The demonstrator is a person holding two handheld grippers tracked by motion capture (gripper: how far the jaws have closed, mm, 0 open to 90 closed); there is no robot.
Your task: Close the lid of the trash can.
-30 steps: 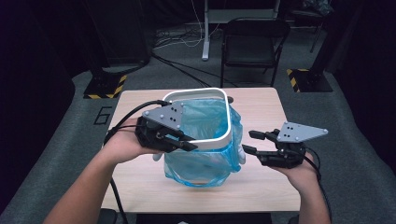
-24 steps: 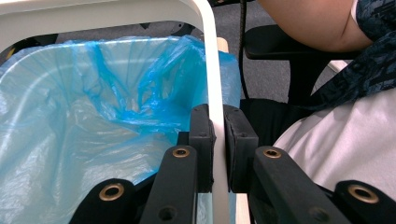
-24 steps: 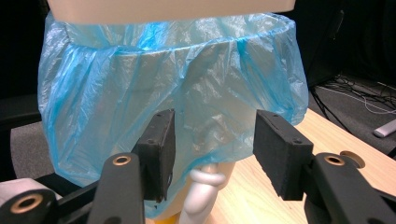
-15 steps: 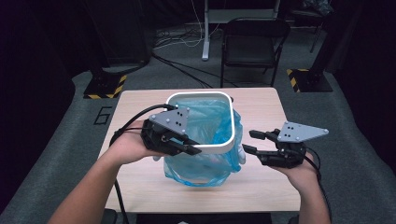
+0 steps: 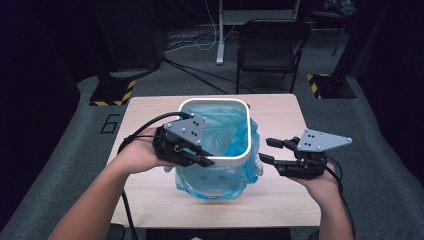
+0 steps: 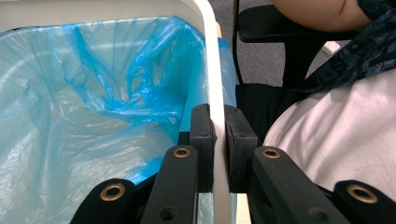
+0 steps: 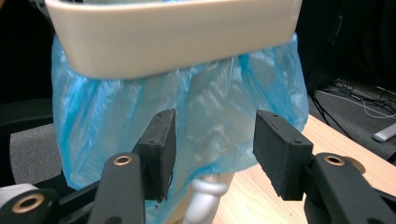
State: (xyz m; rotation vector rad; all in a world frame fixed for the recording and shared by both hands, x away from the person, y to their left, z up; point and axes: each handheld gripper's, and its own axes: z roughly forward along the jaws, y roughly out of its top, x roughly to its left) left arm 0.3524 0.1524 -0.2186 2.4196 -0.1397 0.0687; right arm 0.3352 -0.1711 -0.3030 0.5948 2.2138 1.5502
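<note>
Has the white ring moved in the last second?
Yes. The white ring, clamped by the left gripper, has drifted nearer the table's front edge.

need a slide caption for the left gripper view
Left gripper shut on the white rim of a bin lined with a blue plastic bag.

- The white rounded-square plastic bin (image 5: 248,131) with its crinkled blue plastic liner (image 5: 215,177) blocks the middle of the pale wooden desk (image 5: 150,107).
- Bare desk lies open on either side.
</note>
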